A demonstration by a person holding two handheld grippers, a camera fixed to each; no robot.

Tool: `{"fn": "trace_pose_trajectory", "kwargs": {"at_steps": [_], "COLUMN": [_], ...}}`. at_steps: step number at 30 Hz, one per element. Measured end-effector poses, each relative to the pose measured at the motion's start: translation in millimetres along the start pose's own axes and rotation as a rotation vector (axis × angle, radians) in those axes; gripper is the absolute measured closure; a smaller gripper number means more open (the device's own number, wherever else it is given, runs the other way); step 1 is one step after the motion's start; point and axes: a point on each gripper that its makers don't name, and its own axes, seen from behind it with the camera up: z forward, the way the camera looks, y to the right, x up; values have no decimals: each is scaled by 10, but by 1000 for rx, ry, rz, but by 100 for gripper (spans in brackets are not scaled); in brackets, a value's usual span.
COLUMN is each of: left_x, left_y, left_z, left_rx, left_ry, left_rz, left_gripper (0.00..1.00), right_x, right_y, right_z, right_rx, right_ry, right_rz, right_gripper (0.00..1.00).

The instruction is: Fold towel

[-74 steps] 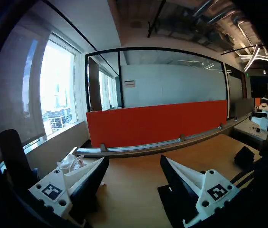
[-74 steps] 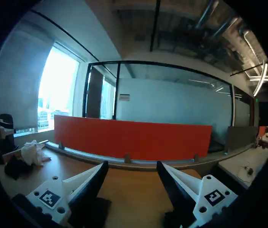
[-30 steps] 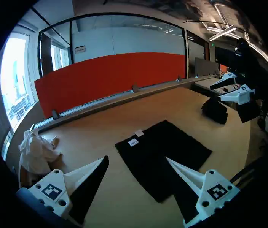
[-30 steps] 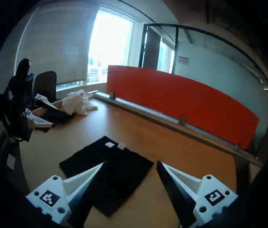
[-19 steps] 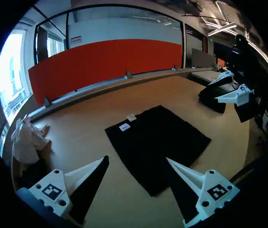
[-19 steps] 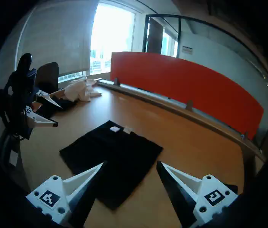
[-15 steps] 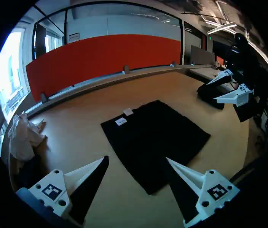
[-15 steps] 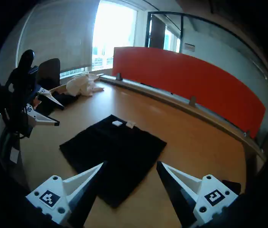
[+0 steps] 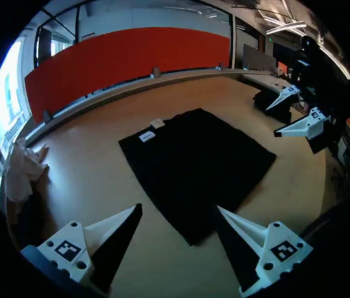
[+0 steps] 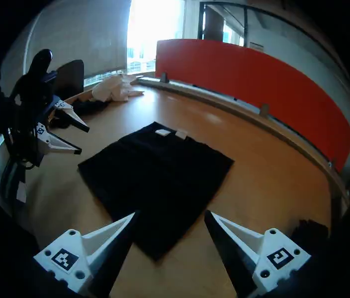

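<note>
As the left gripper [image 9: 177, 207] and right gripper [image 10: 170, 213] hovered over the wooden table [image 9: 90, 169], tilted downward, each had its fingers spread wide, gripping nothing. The black towel [image 9: 195, 159] lay flat ahead of both, before an orange partition [image 9: 125, 54]; a pale heap [image 9: 21, 169], possibly crumpled cloth, sat at the edge.
</note>
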Motion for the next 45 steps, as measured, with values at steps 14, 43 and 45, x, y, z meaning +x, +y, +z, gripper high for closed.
{"fn": "trace_pose_trajectory", "kwargs": {"at_steps": [14, 43, 45], "left_x": [-389, -566, -567], "left_y": [139, 282, 288], "left_z": [166, 290, 289], "left_rx": [-51, -73, -71], "left_ry": [-88, -156, -160], "left_rz": [17, 41, 39], "left_gripper": [0, 26, 36], "right_x": [-569, -791, -791], "right_y": [-132, -204, -204], "right_z": [141, 207, 208], "right_rx": [58, 108, 106], "right_ry": [-128, -159, -158], "right_rz": [-34, -13, -7], "right_gripper": [1, 50, 59]}}
